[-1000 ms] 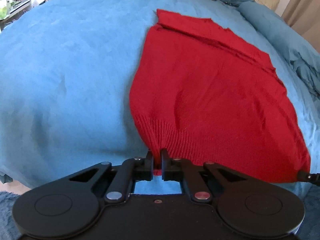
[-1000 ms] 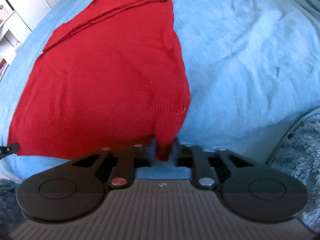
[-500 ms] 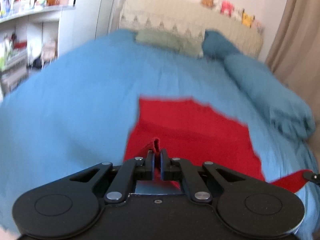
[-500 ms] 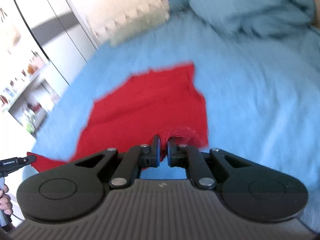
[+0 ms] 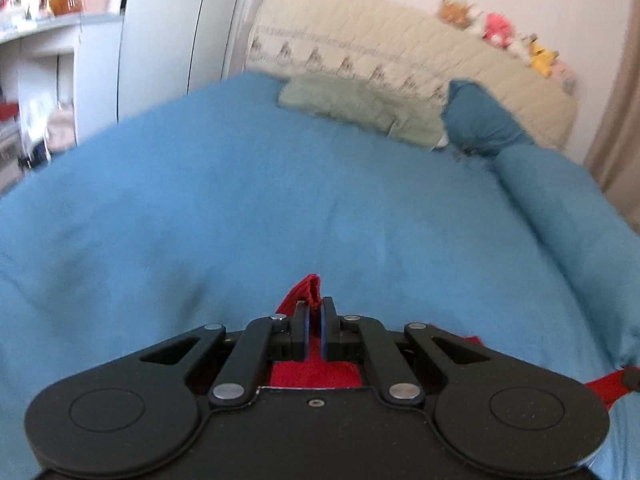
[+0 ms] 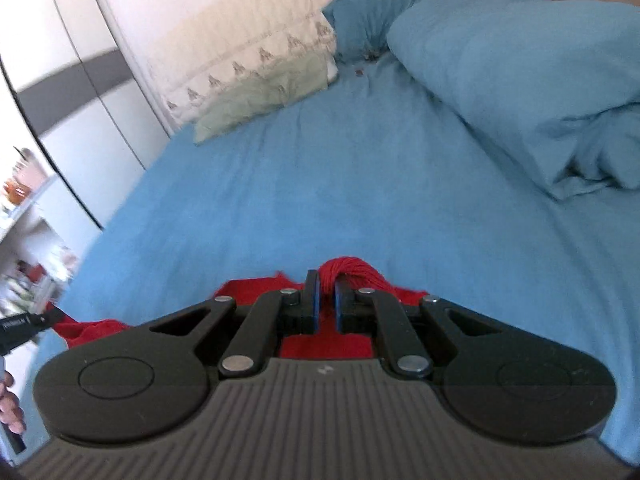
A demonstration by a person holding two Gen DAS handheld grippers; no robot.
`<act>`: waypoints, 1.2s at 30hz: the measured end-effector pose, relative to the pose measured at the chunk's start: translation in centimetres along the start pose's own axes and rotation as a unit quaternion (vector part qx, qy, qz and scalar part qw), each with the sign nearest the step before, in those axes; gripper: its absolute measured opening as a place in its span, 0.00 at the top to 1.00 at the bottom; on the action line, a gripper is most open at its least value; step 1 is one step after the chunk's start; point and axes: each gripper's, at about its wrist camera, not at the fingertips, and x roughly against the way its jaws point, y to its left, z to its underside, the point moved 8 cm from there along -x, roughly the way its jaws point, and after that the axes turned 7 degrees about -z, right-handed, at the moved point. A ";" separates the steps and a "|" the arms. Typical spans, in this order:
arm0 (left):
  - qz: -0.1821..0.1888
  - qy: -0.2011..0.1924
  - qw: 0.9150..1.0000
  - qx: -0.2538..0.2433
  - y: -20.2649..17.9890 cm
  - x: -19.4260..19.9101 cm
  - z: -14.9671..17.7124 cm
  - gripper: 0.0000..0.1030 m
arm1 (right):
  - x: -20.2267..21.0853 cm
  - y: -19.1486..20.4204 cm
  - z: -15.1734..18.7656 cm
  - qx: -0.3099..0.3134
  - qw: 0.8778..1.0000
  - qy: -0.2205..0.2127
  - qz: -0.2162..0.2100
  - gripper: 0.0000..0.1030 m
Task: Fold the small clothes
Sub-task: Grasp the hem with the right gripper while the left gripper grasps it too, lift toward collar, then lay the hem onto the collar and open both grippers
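Note:
A red knitted garment [image 5: 306, 286] is pinched at one hem corner by my left gripper [image 5: 315, 307], which is shut on it; a red tuft sticks up between the pads. In the right wrist view my right gripper [image 6: 326, 285] is shut on the other corner of the red garment [image 6: 348, 270], bunched over the pads. Most of the cloth hangs under both grippers, out of sight; a red strip [image 6: 92, 328] runs left to the other gripper's tip [image 6: 24, 322]. Both grippers are raised over the blue bed [image 5: 280, 208].
A pale green pillow [image 5: 352, 106] and a blue pillow [image 5: 480, 124] lie at the bed's head against a cream quilted headboard [image 5: 400, 60]. A rolled blue duvet [image 6: 520, 80] fills the bed's right side. White wardrobe and shelves [image 6: 52, 100] stand to the left. A hand [image 6: 10, 408] shows at left.
Both grippers have lifted the hem corners and swept forward toward the bed's head. The garment, spread flat ahead before, now lies almost wholly beneath the grippers, out of view.

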 end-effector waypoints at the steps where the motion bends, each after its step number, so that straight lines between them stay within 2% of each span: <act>1: -0.004 0.010 1.000 0.004 0.0 -1.7 0.4 0.95 | -1.9 -0.7 0.6 -0.004 1.000 0.007 0.008 0.79; 5: -0.021 0.043 0.998 0.029 0.8 -6.9 2.1 0.95 | -7.7 -3.5 2.2 -0.034 0.999 0.025 0.029 0.79; 9: -0.027 0.048 0.998 0.037 1.2 -8.7 2.0 0.94 | -10.7 -5.4 2.3 -0.041 0.998 0.026 0.040 0.79; 10: -0.032 0.048 0.998 0.039 1.3 -8.8 1.9 0.89 | -11.2 -5.6 2.1 -0.039 0.998 0.025 0.045 0.76; 11: -0.040 0.044 0.997 0.042 1.4 -8.6 1.7 0.80 | -11.6 -5.8 2.0 -0.034 0.997 0.024 0.058 0.71; 12: -0.048 0.040 0.997 0.041 1.2 -8.3 1.3 0.53 | -11.7 -5.8 2.0 -0.027 0.996 0.020 0.077 0.66; 13: -0.055 0.029 0.997 0.038 1.1 -7.5 1.2 0.27 | -11.5 -5.7 1.9 -0.018 0.996 0.015 0.089 0.42; 14: -0.058 0.013 0.998 0.032 0.9 -6.7 0.9 0.17 | -11.3 -5.4 1.9 -0.010 0.996 0.010 0.093 0.16; 15: -0.057 -0.005 0.998 0.020 0.6 -5.6 0.8 0.07 | -10.6 -4.9 1.9 0.002 0.996 -0.004 0.092 0.09; 17: -0.051 -0.027 0.998 -0.012 0.0 -3.4 1.2 0.06 | -9.0 -3.6 2.0 0.038 0.996 -0.034 0.076 0.05; 20: -0.040 -0.026 0.997 -0.067 -1.4 -0.5 3.4 0.04 | -7.1 -1.4 3.6 0.102 0.993 -0.029 0.060 0.05; 23: -0.012 -0.008 0.992 -0.122 -3.1 1.6 7.3 0.02 | -5.4 0.7 6.6 0.150 0.988 -0.012 0.034 0.02; 26: 0.014 0.033 0.987 -0.156 -4.0 2.0 11.8 0.00 | -4.6 2.3 9.8 0.178 0.984 0.010 0.015 0.00; 29: 0.000 0.064 0.981 -0.181 -3.5 1.2 15.7 0.00 | -5.4 2.8 13.3 0.204 0.977 0.050 0.030 0.00; 32: -0.017 0.099 0.977 -0.189 -2.1 -0.2 18.3 0.00 | -6.4 1.7 16.2 0.205 0.972 0.100 0.049 0.00; 34: -0.005 0.095 0.978 -0.186 -1.7 -0.2 18.4 0.00 | -6.8 0.6 17.0 0.195 0.973 0.105 0.060 0.00; 36: -0.013 0.106 0.978 -0.182 -0.9 -0.1 18.1 0.00 | -6.4 -0.3 16.7 0.180 0.976 0.100 0.066 0.00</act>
